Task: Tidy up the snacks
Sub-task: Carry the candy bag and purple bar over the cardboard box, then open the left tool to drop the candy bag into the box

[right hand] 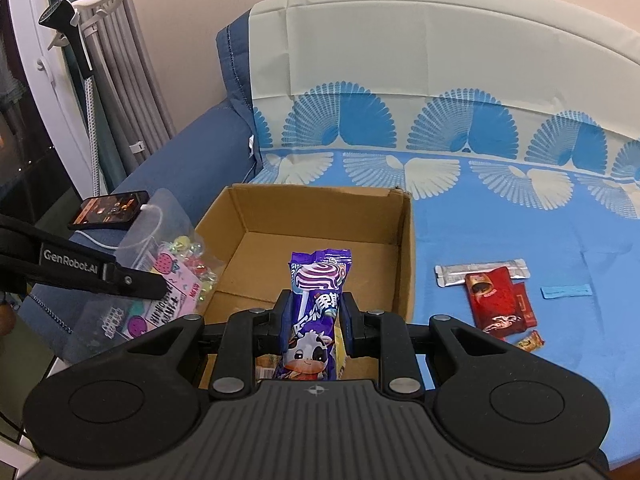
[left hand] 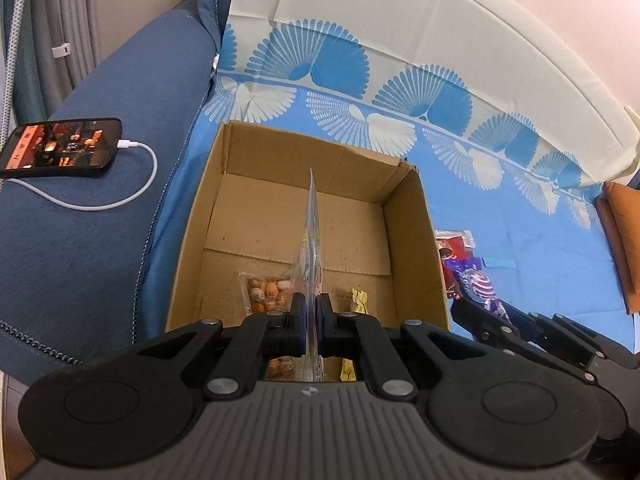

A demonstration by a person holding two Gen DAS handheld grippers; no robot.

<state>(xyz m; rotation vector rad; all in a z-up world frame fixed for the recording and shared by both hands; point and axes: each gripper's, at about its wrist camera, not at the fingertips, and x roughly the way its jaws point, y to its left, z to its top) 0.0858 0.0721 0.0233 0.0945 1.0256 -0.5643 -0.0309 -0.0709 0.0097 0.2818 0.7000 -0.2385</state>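
Above the open brown cardboard box (left hand: 304, 216), the left gripper (left hand: 311, 314) has its black jaws brought fully together on a clear plastic zip pouch (left hand: 310, 236); in the left wrist view the pouch appears edge-on, a thin upright sheet rising from between the pads over the box interior; in the right wrist view the same pouch (right hand: 160, 256) shows its broad face, printed with a pink strawberry and holding small pastel candies, hanging at the box's left wall. On the box floor lie a small clear packet of tan, egg-shaped sweets (left hand: 266, 290) and a small yellow wrapped sweet (left hand: 359, 300), both near the front wall. The right gripper (right hand: 314, 320) is closed narrowly on a purple lollipop wrapper (right hand: 316, 300) printed with a swirl lollipop and a cartoon cow; the pads press its two sides, and its upper end stands over the front of the box; the left wrist view shows this wrapper (left hand: 478, 284) just outside the box's right wall. On the blue bedsheet with white fan pattern (right hand: 500, 220), to the right of the box, rest a silver foil bar wrapper (right hand: 480, 272), a red sachet (right hand: 496, 304) partly overlapping it, and a small orange-red wrapped candy (right hand: 530, 340). On the dark blue sofa arm (left hand: 80, 240) lies a black smartphone (left hand: 60, 148), screen lit, with a white charging cable (left hand: 132, 184) plugged in.
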